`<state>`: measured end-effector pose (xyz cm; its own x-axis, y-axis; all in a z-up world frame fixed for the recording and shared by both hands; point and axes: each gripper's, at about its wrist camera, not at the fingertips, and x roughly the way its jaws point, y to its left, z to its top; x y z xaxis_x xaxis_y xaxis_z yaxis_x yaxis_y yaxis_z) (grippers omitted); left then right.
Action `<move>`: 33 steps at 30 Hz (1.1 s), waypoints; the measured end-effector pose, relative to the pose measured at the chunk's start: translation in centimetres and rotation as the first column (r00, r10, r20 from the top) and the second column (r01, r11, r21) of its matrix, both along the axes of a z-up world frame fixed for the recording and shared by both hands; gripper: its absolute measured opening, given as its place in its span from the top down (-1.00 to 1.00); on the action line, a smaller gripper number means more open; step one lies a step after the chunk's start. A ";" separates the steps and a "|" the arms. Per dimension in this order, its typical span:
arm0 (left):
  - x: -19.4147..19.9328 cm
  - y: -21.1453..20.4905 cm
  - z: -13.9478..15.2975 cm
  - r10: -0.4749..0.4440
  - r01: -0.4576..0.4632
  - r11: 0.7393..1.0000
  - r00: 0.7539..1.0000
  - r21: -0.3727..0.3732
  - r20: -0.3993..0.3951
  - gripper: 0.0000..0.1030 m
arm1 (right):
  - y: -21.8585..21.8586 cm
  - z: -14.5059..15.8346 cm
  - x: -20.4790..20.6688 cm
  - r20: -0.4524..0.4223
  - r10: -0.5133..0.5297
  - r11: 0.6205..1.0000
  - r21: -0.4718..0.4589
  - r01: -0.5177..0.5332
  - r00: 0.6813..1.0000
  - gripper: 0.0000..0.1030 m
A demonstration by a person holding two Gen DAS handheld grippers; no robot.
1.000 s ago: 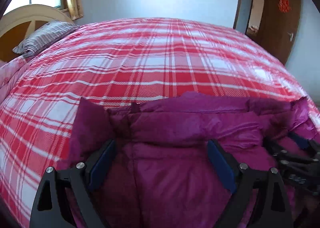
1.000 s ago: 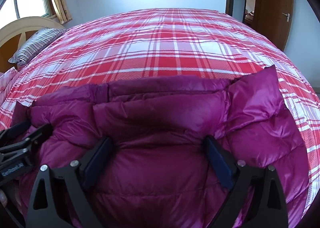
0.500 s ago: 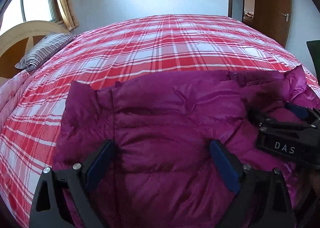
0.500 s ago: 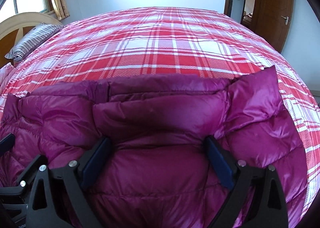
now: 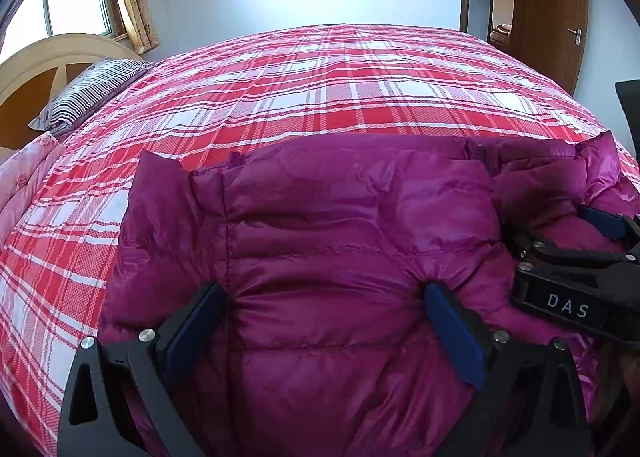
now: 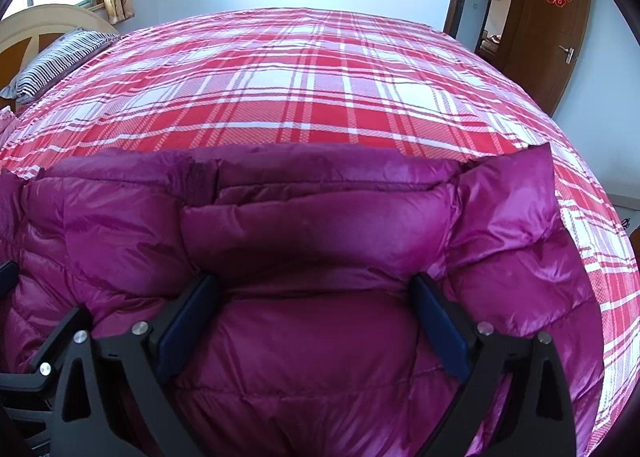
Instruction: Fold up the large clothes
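Plaid bedspread [image 5: 360,97] beyond the puffy jacket [image 5: 340,237] lies open, unobstructed.

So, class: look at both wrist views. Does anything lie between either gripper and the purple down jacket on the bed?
Nothing visible does. The left gripper and the right gripper each sit directly over the purple down jacket, jaws wide apart with only its padded fabric between them. The left jaws have just been opening. The plaid bedspread beyond lies bare.

The left hand-held gripper [image 5: 324,321] has just been opening its jaws, the purple down jacket [image 5: 340,225] lying between them. The jacket's raised top edge has settled flat on the bed [image 5: 360,97].
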<state>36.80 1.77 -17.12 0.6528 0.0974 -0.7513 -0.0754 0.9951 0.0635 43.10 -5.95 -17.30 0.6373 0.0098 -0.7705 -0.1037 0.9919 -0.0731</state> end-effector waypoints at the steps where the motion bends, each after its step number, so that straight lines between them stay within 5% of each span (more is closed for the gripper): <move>1: 0.0 0.0 0.0 0.000 0.000 1.000 1.000 0.000 0.000 -0.96 | 0.1 0.0 0.0 0.001 -0.001 1.000 -0.007 0.001 1.000 -0.93; 24: -0.4 0.5 0.4 -0.012 0.011 0.999 1.000 -0.035 -0.027 -0.96 | 0.4 -0.2 0.2 0.004 -0.007 0.999 -0.037 0.007 1.000 -0.98; 29: -2.5 1.1 2.0 -0.049 0.047 0.998 0.998 -0.044 -0.032 -0.96 | 0.3 -0.2 0.1 0.006 -0.007 0.999 -0.039 0.007 1.000 -0.98; 33: -6.5 4.0 4.6 -0.049 0.053 0.996 0.997 -0.069 0.053 -0.96 | 0.3 -0.2 0.1 0.007 -0.007 0.999 -0.039 0.007 1.000 -0.98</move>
